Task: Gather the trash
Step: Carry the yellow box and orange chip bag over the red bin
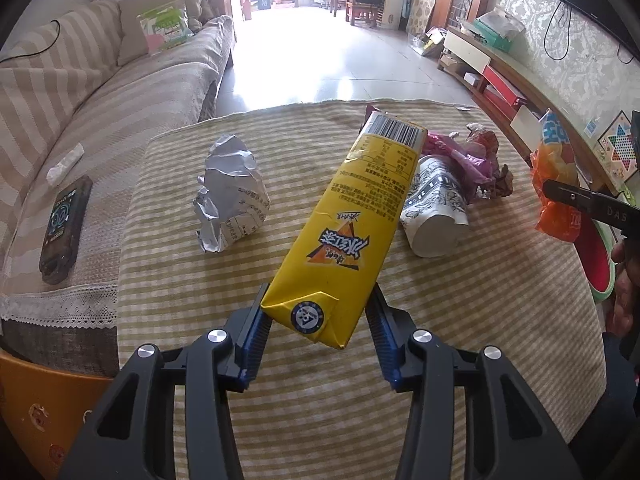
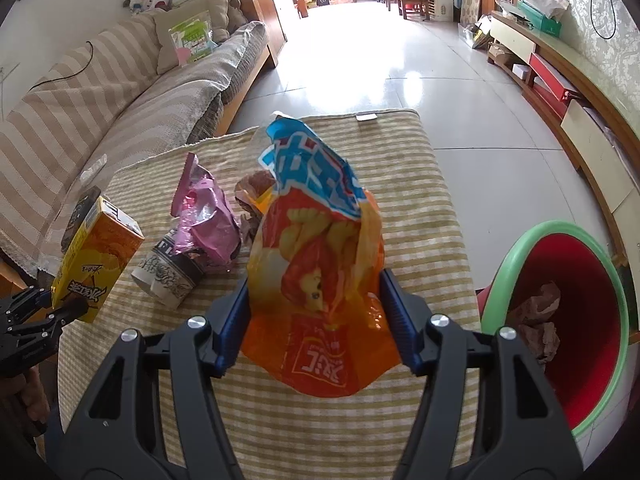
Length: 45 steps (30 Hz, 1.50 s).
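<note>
My left gripper is shut on the bottom end of a yellow drink carton, which tilts up and away above the striped table cloth. The carton and that gripper show at the left edge of the right wrist view. My right gripper is shut on an orange and blue snack bag, lifted off the cloth; the bag shows at the right of the left wrist view. On the cloth lie a crumpled paper, a printed paper cup on its side and a pink wrapper.
A red bin with a green rim stands by the table's right side, brown scraps inside. A striped sofa runs along the left with a dark phone on it. A low TV cabinet lines the right wall. Tiled floor lies beyond.
</note>
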Each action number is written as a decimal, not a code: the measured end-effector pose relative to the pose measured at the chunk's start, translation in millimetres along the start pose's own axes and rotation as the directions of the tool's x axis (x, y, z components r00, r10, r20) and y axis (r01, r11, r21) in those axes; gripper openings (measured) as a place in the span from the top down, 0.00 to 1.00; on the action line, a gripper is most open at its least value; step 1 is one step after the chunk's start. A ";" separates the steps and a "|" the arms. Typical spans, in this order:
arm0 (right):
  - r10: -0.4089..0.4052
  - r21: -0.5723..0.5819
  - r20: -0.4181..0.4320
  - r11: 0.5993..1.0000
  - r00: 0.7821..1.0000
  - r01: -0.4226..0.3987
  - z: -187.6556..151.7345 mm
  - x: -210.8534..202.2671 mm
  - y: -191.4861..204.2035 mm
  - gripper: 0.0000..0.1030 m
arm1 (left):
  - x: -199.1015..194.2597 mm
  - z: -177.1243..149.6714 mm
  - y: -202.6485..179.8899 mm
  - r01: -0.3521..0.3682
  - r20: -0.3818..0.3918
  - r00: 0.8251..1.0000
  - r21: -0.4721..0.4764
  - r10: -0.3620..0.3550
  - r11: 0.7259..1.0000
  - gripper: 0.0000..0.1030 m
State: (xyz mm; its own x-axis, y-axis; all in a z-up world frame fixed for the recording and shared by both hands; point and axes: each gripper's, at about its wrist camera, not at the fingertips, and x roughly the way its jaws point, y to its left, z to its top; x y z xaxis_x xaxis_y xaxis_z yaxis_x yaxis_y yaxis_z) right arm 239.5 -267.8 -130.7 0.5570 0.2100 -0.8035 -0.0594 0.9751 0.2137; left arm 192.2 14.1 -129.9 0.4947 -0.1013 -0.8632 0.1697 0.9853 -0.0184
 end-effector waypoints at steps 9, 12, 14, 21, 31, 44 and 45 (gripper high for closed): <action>0.041 -0.018 0.065 0.999 0.997 -0.040 -1.3 -42.2 13.3 0.42 | -40.3 1.3 -4.7 -0.005 0.081 0.997 -0.023 0.007 1.000 0.58; 0.051 -0.019 0.083 0.999 0.995 -0.050 -2.9 -53.5 14.2 0.42 | -53.2 2.7 -13.5 -0.004 0.104 0.995 -0.016 0.006 1.000 0.58; 0.057 -0.017 0.091 0.998 0.994 -0.056 -3.8 -60.2 13.8 0.42 | -60.6 4.7 -20.0 -0.004 0.116 0.993 -0.009 0.005 1.000 0.58; 0.071 -0.001 0.134 0.997 0.988 -0.072 -5.7 -87.0 5.5 0.42 | -82.7 10.0 -44.4 0.005 0.158 0.987 0.001 -0.006 1.000 0.58; 0.044 0.060 0.192 0.997 0.980 -0.056 -8.6 -118.0 -33.4 0.42 | -97.5 26.7 -90.3 0.030 0.187 0.982 0.057 -0.041 0.998 0.58; -0.056 0.189 0.227 0.982 0.972 0.012 -22.9 -146.4 -125.3 0.42 | -82.0 56.3 -201.5 0.146 0.165 0.970 0.199 -0.180 0.969 0.58; -0.064 0.200 0.227 0.980 0.972 0.018 -24.6 -147.9 -133.3 0.42 | -79.3 58.5 -212.3 0.159 0.160 0.968 0.212 -0.194 0.964 0.58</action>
State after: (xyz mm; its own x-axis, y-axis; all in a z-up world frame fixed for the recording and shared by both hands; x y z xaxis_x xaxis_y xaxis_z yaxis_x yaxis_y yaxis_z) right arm 144.7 -427.1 -54.1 0.7332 0.1253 -0.6683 0.1176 0.9447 0.3061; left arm 166.8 -195.1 -28.0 0.5820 -0.3114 -0.7512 0.4225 0.9051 -0.0478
